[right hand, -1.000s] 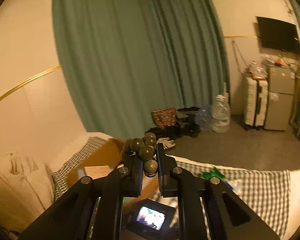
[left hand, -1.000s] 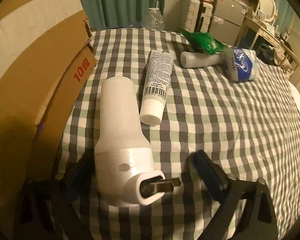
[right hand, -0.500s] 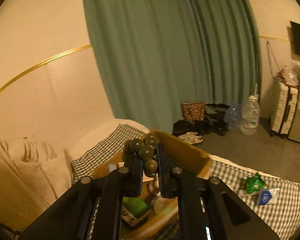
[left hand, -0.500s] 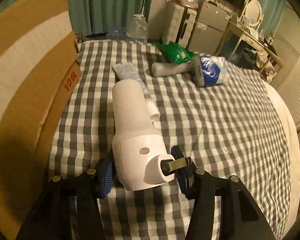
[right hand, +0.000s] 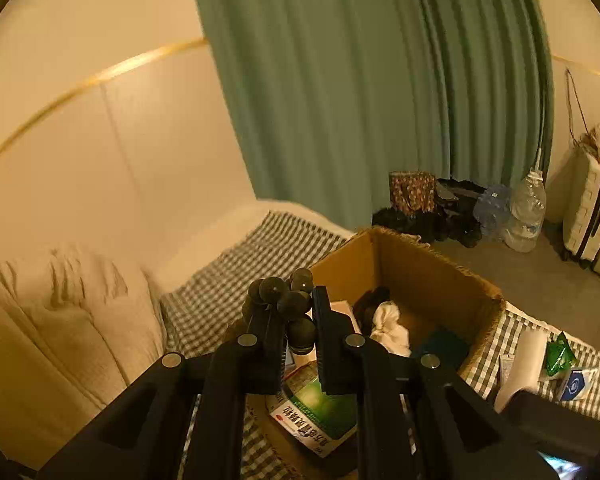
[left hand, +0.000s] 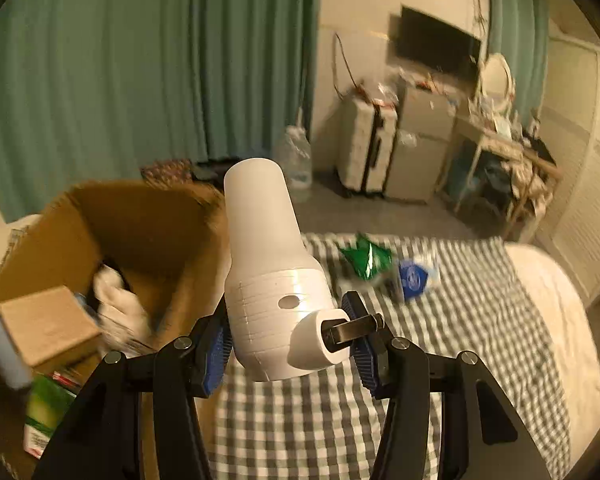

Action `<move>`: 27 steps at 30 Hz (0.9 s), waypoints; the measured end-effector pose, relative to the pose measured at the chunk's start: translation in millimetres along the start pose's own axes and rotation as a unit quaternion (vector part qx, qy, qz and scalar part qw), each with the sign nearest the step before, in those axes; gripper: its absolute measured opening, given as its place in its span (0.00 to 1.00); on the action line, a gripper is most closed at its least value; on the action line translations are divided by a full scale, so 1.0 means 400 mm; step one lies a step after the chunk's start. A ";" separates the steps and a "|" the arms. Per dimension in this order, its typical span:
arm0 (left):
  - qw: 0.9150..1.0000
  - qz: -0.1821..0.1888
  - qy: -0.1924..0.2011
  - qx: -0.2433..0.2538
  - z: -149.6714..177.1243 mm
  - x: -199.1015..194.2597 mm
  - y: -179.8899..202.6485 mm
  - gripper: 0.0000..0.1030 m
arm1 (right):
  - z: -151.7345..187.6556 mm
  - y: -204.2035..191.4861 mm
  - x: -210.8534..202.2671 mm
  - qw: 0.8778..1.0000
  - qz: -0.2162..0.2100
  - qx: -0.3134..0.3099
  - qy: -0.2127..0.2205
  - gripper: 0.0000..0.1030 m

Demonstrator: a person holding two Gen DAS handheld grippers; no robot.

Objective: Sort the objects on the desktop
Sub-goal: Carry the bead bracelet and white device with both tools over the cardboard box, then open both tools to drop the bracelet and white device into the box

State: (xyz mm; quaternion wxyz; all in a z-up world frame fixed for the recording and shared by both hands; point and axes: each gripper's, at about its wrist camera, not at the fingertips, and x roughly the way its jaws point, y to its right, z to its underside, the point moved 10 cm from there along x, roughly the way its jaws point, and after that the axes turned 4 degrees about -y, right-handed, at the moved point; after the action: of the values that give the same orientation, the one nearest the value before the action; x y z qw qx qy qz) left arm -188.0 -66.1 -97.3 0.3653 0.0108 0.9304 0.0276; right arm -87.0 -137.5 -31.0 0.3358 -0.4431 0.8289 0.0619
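carrying both finds toward cardboard box: left gripper pinching white dryer, right gripper clamped on dark bead cluster.

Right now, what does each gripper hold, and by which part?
Left gripper: white plastic hair dryer, by its rear body. Right gripper: dark bead cluster, by its lower beads.

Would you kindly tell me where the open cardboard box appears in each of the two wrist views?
Left wrist view: the cardboard box fills the left middle, behind and left of the white dryer-shaped device.
Right wrist view: the cardboard box sits centre-right, just beyond the right tongs.
Shared landmark: the white cloth bundle lying inside it.
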 end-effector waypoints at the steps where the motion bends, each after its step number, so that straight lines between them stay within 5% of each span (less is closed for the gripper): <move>1: 1.000 -0.001 0.005 -0.004 -0.010 -0.020 -0.011 0.52 | 0.004 -0.015 0.014 1.000 0.006 -0.008 -0.009 0.11; 7: 1.000 -0.023 0.006 -0.014 -0.044 -0.033 -0.082 0.52 | -0.004 -0.083 0.058 0.998 0.023 -0.039 -0.032 0.11; 16: 0.998 -0.041 -0.047 -0.031 0.007 0.027 -0.159 0.52 | 0.021 -0.063 0.144 0.993 0.072 -0.010 -0.092 0.13; 18: 0.997 -0.044 -0.050 -0.027 0.010 0.035 -0.153 0.53 | 0.031 -0.058 0.163 0.992 0.076 -0.006 -0.104 0.21; 20: 0.997 -0.052 -0.052 -0.019 0.012 0.038 -0.156 0.58 | 0.032 -0.063 0.171 0.992 0.075 -0.009 -0.105 0.51; 21: 0.997 -0.050 -0.050 -0.018 0.012 0.037 -0.156 0.62 | 0.030 -0.063 0.169 0.992 0.075 -0.011 -0.102 0.56; 27: 0.997 -0.067 -0.034 -0.014 -0.003 0.019 -0.161 0.70 | 0.015 -0.071 0.147 0.994 0.073 -0.017 -0.082 0.59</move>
State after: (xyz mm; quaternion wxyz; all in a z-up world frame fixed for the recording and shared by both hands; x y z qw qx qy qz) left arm -194.4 -130.1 -105.2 0.3976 -0.0563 0.9157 0.0160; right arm -84.4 -193.0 -66.0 0.3897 -0.3809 0.8273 0.1366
